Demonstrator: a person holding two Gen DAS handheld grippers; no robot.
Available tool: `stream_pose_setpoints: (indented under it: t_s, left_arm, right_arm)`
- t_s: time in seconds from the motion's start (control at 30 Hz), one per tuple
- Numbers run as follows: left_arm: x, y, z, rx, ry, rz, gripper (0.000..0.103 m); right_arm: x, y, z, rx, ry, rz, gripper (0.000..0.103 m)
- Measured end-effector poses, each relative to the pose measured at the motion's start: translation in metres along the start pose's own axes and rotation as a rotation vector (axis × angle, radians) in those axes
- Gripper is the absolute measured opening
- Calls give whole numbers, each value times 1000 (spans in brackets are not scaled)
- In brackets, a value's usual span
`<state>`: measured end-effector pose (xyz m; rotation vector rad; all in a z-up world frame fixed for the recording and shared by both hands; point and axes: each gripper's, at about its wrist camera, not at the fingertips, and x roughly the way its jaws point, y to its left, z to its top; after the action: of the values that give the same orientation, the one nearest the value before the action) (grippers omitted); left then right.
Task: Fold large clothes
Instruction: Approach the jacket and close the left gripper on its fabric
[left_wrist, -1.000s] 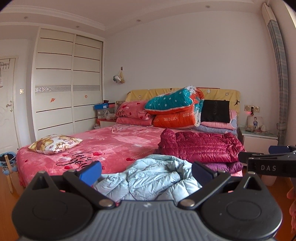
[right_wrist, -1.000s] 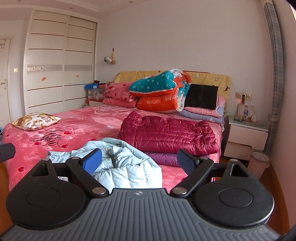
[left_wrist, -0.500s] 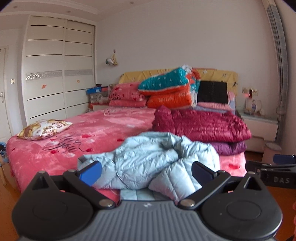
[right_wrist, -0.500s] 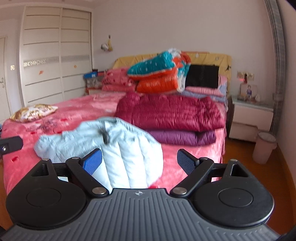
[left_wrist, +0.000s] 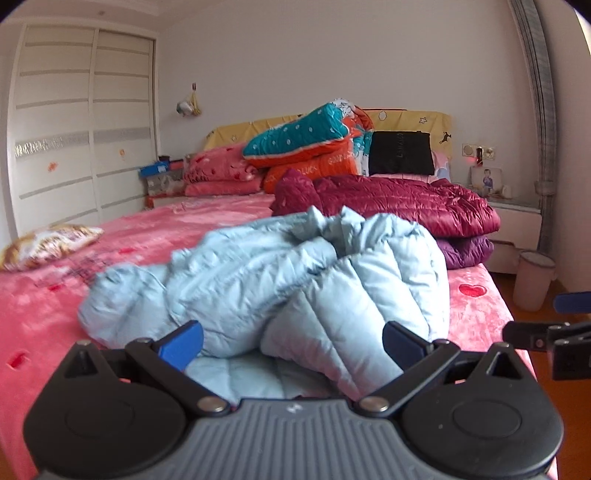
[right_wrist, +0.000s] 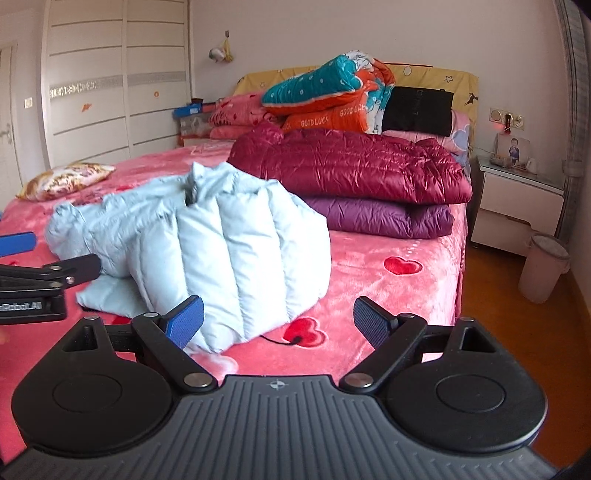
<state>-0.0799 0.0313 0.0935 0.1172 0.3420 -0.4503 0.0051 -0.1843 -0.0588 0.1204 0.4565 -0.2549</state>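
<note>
the left tongs (left_wrist: 291, 345) gape wide, holding nothing, their blue pads flanking the crumpled pale blue puffer jacket (left_wrist: 295, 280) lying near the foot of the pink heart-print bed (right_wrist: 402, 291), long axis running left to right across it. right tongs (right_wrist: 277, 321) equally wide, empty, at its right end. behind: folded maroon jacket (right_wrist: 351, 166) over a purple one (right_wrist: 384, 218), an orange quilt (right_wrist: 325, 118) reading "good luck", a white wardrobe (right_wrist: 110, 81) on the left.

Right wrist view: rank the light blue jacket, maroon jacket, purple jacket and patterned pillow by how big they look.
1. light blue jacket, though it lies nearest the camera, so unsure against 2.
2. maroon jacket
3. purple jacket, partly covered
4. patterned pillow
</note>
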Motion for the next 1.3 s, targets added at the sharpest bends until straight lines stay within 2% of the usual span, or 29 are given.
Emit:
stream_pose_setpoints:
  t_s: [0.17, 0.3, 0.53, 0.63, 0.7, 0.8, 0.87, 0.97, 1.13, 1.3]
  left_arm:
    - [29, 6, -3, -87, -4, -84, 102]
    - [55, 11, -3, -128, 29, -128, 102]
    - [94, 11, -2, -219, 128, -206, 102]
    - [99, 9, 2, -243, 137, -224, 99]
    - [101, 10, 3, -256, 136, -239, 92]
    - [106, 11, 1, -269, 163, -255, 68]
    - [109, 14, -1, -283, 190, -258, 39]
    - [107, 19, -2, -328, 198, -283, 18]
    - [87, 19, 6, -313, 141, -337, 9]
    - [54, 23, 17, -337, 78, -398, 8]
  right_arm:
    - [6, -10, -2, -2, -13, -65, 103]
    - [3, -22, -2, 14, -31, -125, 103]
    - [19, -33, -8, 79, 24, -173, 103]
    - [27, -32, -11, 71, 40, -180, 103]
    - [31, -31, -12, 66, 51, -178, 103]
    - [37, -27, -15, 51, 66, -181, 103]
    - [41, -25, -17, 55, 79, -182, 103]
    - [49, -29, -20, 87, 97, -178, 103]
    - [55, -34, -23, 126, 105, -172, 103]
    - [59, -37, -27, 149, 110, -150, 103]
